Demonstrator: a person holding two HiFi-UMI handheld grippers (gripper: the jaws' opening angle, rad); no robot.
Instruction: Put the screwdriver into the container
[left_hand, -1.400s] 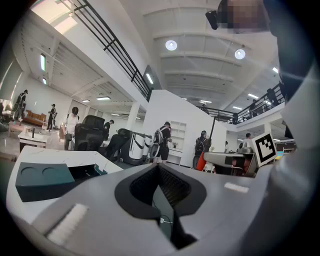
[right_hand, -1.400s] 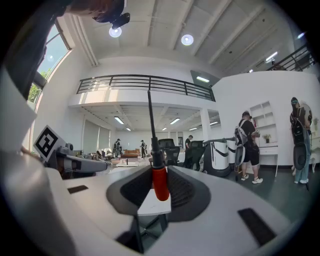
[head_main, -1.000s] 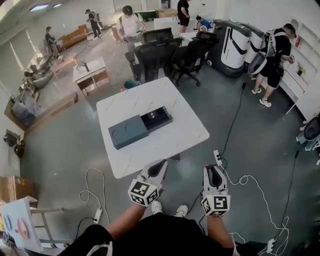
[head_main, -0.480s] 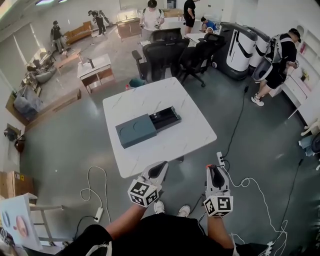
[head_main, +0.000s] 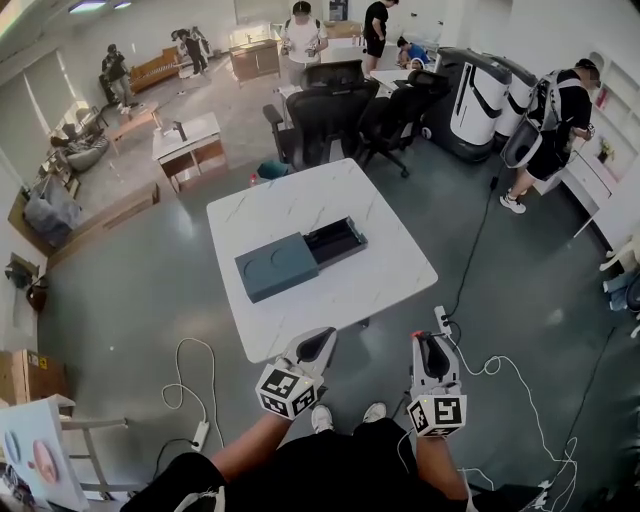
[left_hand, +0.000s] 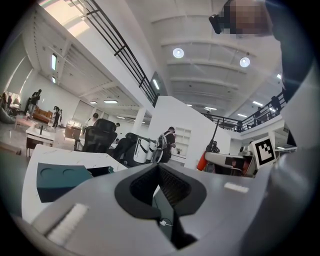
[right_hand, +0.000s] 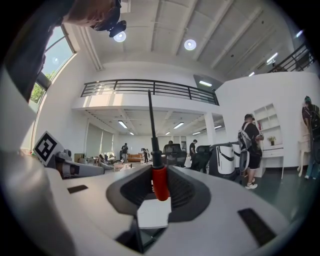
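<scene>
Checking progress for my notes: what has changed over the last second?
In the head view the table and container have drifted slightly right and nearer. Nothing grasped or released. The right gripper still clamps the screwdriver; the left gripper stays empty.

A square white table (head_main: 300, 205) with faint grey veining stood on the grey floor (head_main: 130, 290). On it, near the middle, lay a dark teal container (head_main: 300, 257) set at a slant, its lid (head_main: 277, 267) slid aside so the black inside showed at the far right end.
</scene>
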